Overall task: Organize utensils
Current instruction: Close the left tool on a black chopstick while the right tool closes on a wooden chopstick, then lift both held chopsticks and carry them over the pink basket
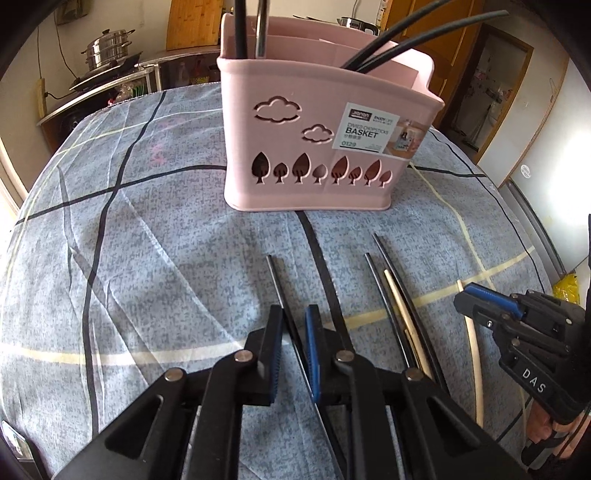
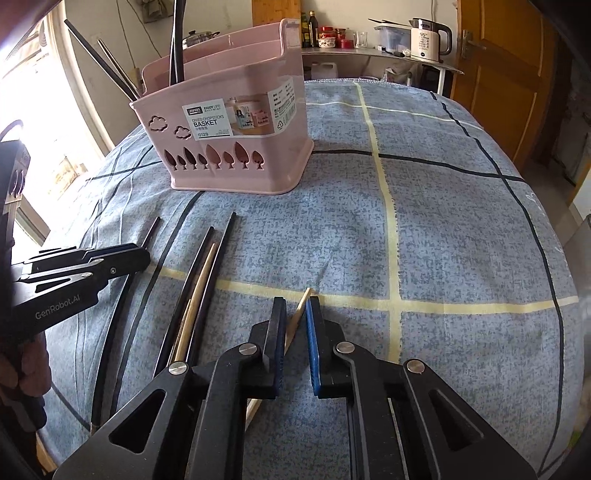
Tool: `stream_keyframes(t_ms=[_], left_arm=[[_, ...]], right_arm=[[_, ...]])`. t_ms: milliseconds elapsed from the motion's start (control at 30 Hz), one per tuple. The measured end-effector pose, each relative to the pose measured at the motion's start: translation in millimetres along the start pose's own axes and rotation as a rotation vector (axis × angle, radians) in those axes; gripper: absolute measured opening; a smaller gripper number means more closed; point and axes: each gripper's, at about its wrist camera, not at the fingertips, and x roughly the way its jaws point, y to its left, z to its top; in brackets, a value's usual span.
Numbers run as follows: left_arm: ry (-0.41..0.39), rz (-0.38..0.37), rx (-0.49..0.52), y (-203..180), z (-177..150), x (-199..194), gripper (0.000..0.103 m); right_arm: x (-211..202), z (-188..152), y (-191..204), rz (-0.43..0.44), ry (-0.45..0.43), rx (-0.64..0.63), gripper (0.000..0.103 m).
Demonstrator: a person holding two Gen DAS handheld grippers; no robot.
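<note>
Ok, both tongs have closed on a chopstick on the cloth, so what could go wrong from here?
1. The left tongs pinch a thin black chopstick that reaches far ahead of them; it could swivel or slip when lifted.
2. The right tongs hold a wooden chopstick lying at an angle between the pads, so it may twist out.
3. The pink basket already holds leaning black chopsticks; a long stick brought in could knock against them.

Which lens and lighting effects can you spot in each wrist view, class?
Left wrist view: fisheye bends the tablecloth lines and darkens the corners; the pink basket is sharp, evenly lit. Right wrist view: the window at left is blown out by glare; the straight chopsticks look curved.
</note>
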Motion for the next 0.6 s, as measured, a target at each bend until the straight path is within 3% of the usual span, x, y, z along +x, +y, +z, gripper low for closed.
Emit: stream_keyframes(t_ms=[167, 367, 600], left_arm=[[-0.012, 0.046, 0.048, -8, 0, 1, 0.01], [0.0, 0.028, 0.027, -5, 7, 1, 0.008], [-0.06, -0.012, 0.015, 0, 15, -30, 0.008]], right_arm=[[1, 0, 1, 0.001, -0.008, -0.005, 0.008], [-1, 4, -1, 0.047, -0.009, 0.012, 0.006], [-25, 13, -4, 0.084, -0.068, 0.016, 0.006]])
